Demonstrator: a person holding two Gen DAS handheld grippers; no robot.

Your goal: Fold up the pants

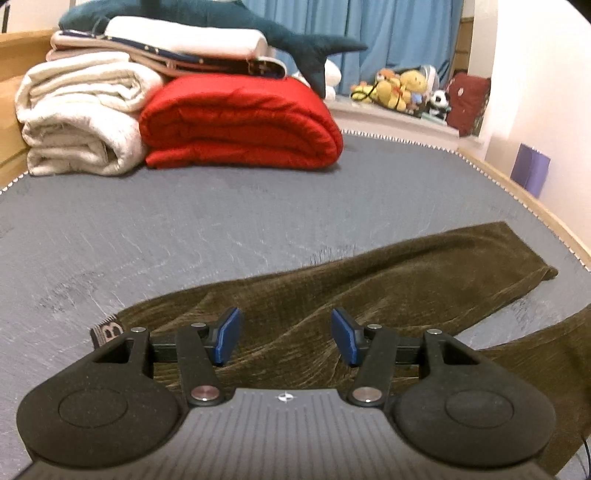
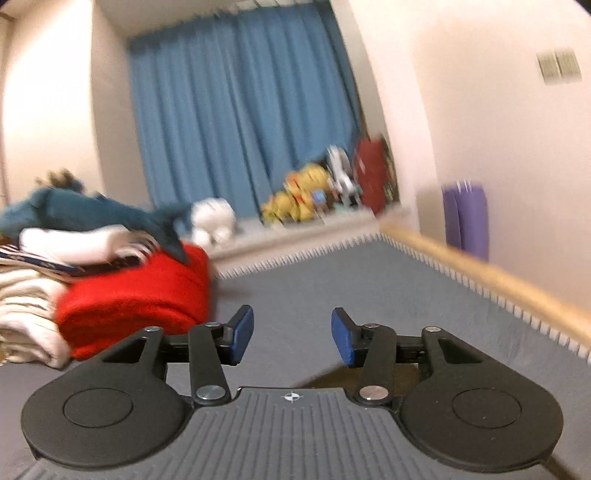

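Plainly one pair of olive-brown pants (image 1: 369, 295), spread flat on a grey mattress (image 1: 184, 229), with one leg stretched toward the wooden rail (image 1: 517, 184) at the mattress edge and a waistband tag showing at the other end. Above the pants, one left gripper (image 1: 286, 339), blue pads well apart, holding nothing. One right gripper (image 2: 291, 338) too, higher than the mattress and blurred, pads apart, nothing between them; only a dark sliver of pants beneath it. Beyond the pants, at the far end of the mattress: one red folded quilt (image 1: 240, 122), one rolled cream blanket (image 1: 81, 114) just beside it, folded linens stacked on top, and one plush shark (image 1: 258, 26) lying across the pile. Behind the quilt, blue curtains (image 2: 240, 110), a ledge of soft toys (image 1: 402, 88), pale walls.
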